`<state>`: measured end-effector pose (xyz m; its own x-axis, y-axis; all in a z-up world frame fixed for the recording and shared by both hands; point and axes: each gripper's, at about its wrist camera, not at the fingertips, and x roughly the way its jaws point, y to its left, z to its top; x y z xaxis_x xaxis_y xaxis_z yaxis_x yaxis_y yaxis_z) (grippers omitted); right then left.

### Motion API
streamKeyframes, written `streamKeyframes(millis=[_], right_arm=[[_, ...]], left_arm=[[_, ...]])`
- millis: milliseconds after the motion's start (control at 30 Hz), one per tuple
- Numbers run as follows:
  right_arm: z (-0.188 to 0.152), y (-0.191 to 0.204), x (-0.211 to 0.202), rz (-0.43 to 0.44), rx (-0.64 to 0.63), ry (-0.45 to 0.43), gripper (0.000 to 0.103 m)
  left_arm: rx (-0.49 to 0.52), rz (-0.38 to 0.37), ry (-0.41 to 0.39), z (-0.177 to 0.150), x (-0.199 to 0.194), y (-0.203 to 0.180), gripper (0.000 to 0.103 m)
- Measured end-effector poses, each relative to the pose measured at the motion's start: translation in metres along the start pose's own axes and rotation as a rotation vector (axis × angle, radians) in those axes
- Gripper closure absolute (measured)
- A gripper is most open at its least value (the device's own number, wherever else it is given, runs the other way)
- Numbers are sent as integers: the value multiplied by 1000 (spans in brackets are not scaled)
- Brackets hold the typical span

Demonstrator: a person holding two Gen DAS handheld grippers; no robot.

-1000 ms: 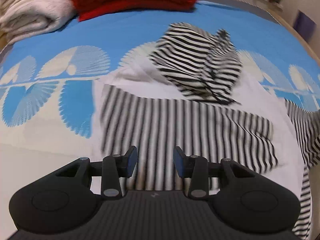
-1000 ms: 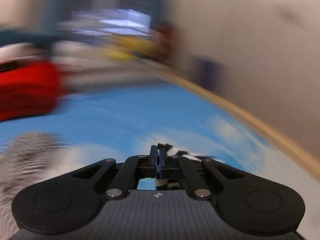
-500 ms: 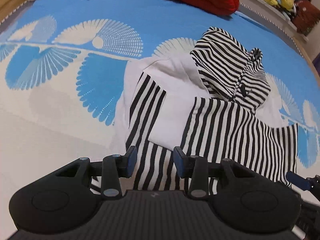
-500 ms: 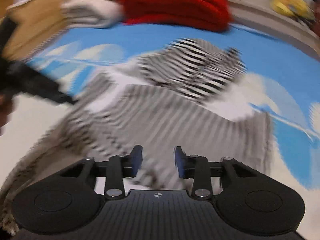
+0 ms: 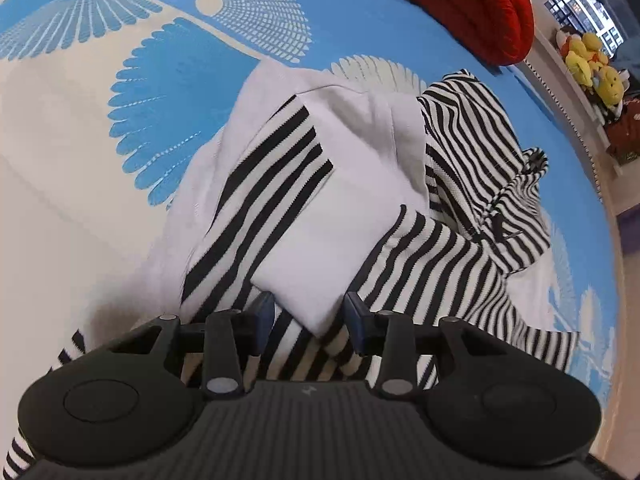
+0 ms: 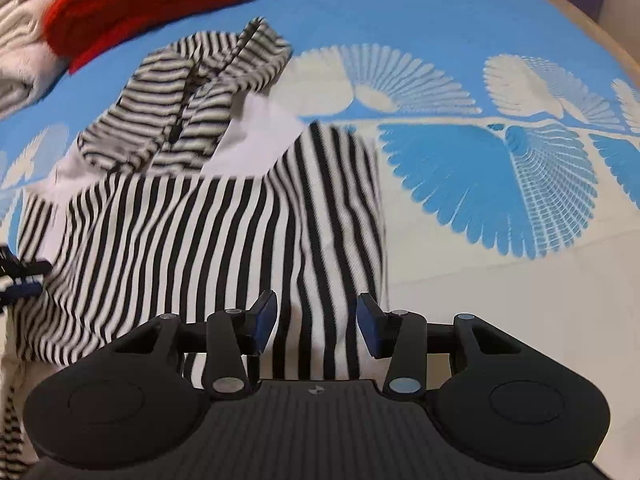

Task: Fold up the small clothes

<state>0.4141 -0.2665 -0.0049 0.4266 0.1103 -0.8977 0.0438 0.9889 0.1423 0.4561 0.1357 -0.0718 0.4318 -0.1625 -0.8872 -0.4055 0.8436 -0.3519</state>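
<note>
A small black-and-white striped hooded garment [image 5: 320, 208] lies partly folded on a blue and white patterned bedspread [image 5: 192, 92], its striped hood [image 5: 480, 152] at the far end. My left gripper [image 5: 309, 318] is open just above the garment's near edge, with a white fold between its fingers' line. In the right wrist view the same garment [image 6: 208, 224] lies with a striped sleeve folded across. My right gripper [image 6: 316, 322] is open over the garment's near right edge. The left gripper's fingertips [image 6: 20, 276] show at that view's left edge.
A folded red knit [image 5: 472, 4] and folded cream clothes [image 6: 16, 48] sit at the far side of the bed. Yellow plush toys [image 5: 592, 64] stand on a white ledge to the right. The bed's wooden edge [image 6: 600, 32] runs along the far right.
The right gripper let go of the striped sleeve, opened, and swung back over the garment. The sleeve now lies folded across the body. The left gripper moved closer over the near edge.
</note>
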Motion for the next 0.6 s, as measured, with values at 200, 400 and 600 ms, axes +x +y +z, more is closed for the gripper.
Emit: streamKeyframes(millis=[200,400,600], right_arm=[[26,-15,-9,-29,119,-71,57],[29,-21,-13,-56,228,-104,56],[15,-15,-3,-17,267,-23,56]], left_arm=[[77,82,-45,-4,-15,-10,96],[99,168,-199,-27,-99,-23,96],[-11,248,-55,-35,-88,7,90]])
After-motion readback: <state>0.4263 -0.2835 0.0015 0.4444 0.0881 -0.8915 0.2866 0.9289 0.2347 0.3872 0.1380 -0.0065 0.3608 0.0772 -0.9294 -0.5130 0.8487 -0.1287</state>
